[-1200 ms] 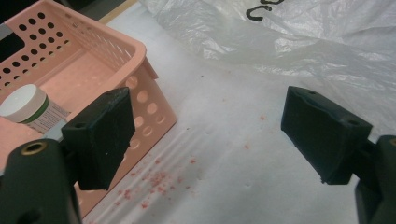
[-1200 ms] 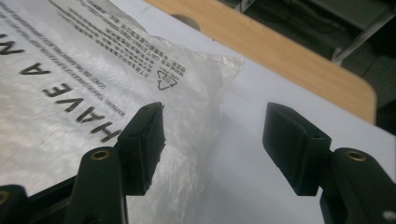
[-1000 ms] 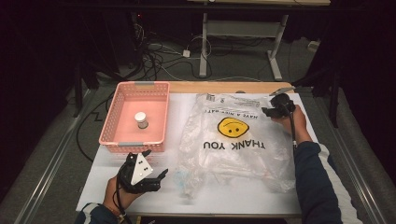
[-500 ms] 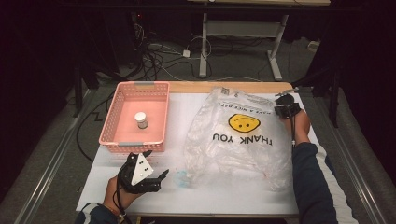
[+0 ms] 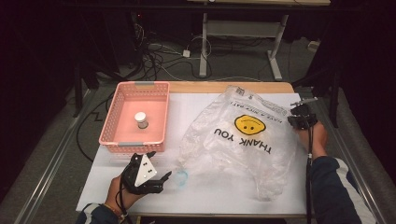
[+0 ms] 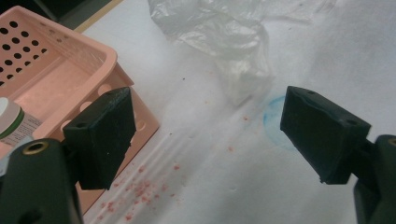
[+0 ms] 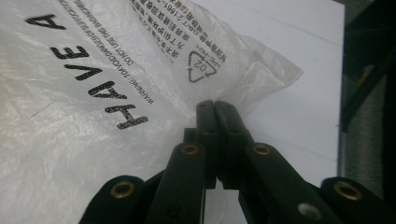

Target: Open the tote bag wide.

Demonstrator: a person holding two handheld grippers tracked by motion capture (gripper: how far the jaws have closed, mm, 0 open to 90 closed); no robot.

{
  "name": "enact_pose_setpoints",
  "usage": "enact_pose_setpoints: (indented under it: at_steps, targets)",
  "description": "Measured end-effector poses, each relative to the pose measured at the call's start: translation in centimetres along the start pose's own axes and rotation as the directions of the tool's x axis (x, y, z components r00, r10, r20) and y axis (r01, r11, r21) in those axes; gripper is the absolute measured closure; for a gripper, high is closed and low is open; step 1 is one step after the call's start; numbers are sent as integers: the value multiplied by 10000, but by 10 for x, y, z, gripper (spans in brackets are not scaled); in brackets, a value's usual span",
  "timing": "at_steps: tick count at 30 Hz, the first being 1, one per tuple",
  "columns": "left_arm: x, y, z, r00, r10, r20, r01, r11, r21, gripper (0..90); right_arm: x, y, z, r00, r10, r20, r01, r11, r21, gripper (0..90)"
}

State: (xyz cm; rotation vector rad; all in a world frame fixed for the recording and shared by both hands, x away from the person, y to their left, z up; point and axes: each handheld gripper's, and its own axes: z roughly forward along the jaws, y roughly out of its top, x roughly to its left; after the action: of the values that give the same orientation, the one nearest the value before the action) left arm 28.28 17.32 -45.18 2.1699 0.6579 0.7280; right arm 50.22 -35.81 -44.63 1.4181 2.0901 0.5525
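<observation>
A clear plastic bag (image 5: 243,140) with a yellow smiley and "THANK YOU" printed on it lies crumpled across the right half of the white table (image 5: 196,105). My right gripper (image 5: 300,122) is at the bag's right edge. In the right gripper view its jaws are pressed together on the bag's corner (image 7: 252,79), near the recycling mark, so the right gripper (image 7: 215,106) is shut on the bag. My left gripper (image 5: 159,165) rests near the front left of the table, in front of the basket. The left gripper (image 6: 210,135) is open with nothing between its jaws.
A pink perforated basket (image 5: 108,135) stands at the table's left and holds a small white-capped jar (image 5: 141,120). The basket's corner (image 6: 102,60) and the jar (image 6: 11,121) sit beside my left jaw. A faint blue ring (image 5: 181,177) marks the table by the bag's near tip. Cables and table legs lie beyond the far edge.
My right gripper has closed on the bag's corner and moved to the right, pulling that edge along and bunching the bag. The left gripper has stayed in place.
</observation>
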Motion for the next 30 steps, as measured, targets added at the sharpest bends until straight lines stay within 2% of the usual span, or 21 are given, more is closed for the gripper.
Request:
enact_pose_setpoints:
  at_steps: [5,9,15,17,20,22,24,25,26,27,28,30]
  targets:
    - [-1,1,-1,10000,73,22,-72,10000,-26,175,8,-18,-18,9985,-12,-544,-6,9995,-330,887]
    - [-1,1,-1,10000,48,13,-48,10000,-20,175,18,-31,-29,9969,-362,-698,337,9988,-358,844]
    - [-2,1,3,10000,67,48,-67,9999,110,175,25,-44,-48,9941,-623,-885,535,9936,-990,763]
    - [-2,2,4,9999,110,60,-111,9998,161,175,25,-43,-60,9928,-593,-1038,414,9852,-1664,744]
    - [-2,1,4,9999,136,32,-136,9997,197,175,36,-39,-83,9856,-1051,-1324,679,9634,-2595,715]
    - [-1,1,4,10000,97,12,-97,9997,222,175,50,-35,-99,9690,-1669,-1820,1004,9396,-3271,690]
    - [0,0,5,10000,81,3,-82,9996,273,175,70,-31,-113,9430,-2520,-2174,1559,9116,-3804,661]
    - [-1,0,5,10000,88,-11,-88,9995,309,175,81,-29,-118,9258,-2935,-2383,1792,8956,-4072,642]
    - [-1,0,5,10000,88,-11,-88,9995,309,175,81,-29,-118,9258,-2935,-2383,1792,8956,-4072,642]
    - [-1,0,5,10000,92,-12,-91,9994,324,175,110,-26,-125,8787,-3823,-2858,2357,8681,-4368,590]
    - [-1,0,5,10000,94,-19,-94,9994,336,175,120,-25,-127,8609,-4125,-2978,2569,8578,-4452,572]
    - [-2,0,5,10000,96,-24,-95,9993,359,175,146,-23,-128,8122,-4755,-3379,3010,8379,-4554,534]
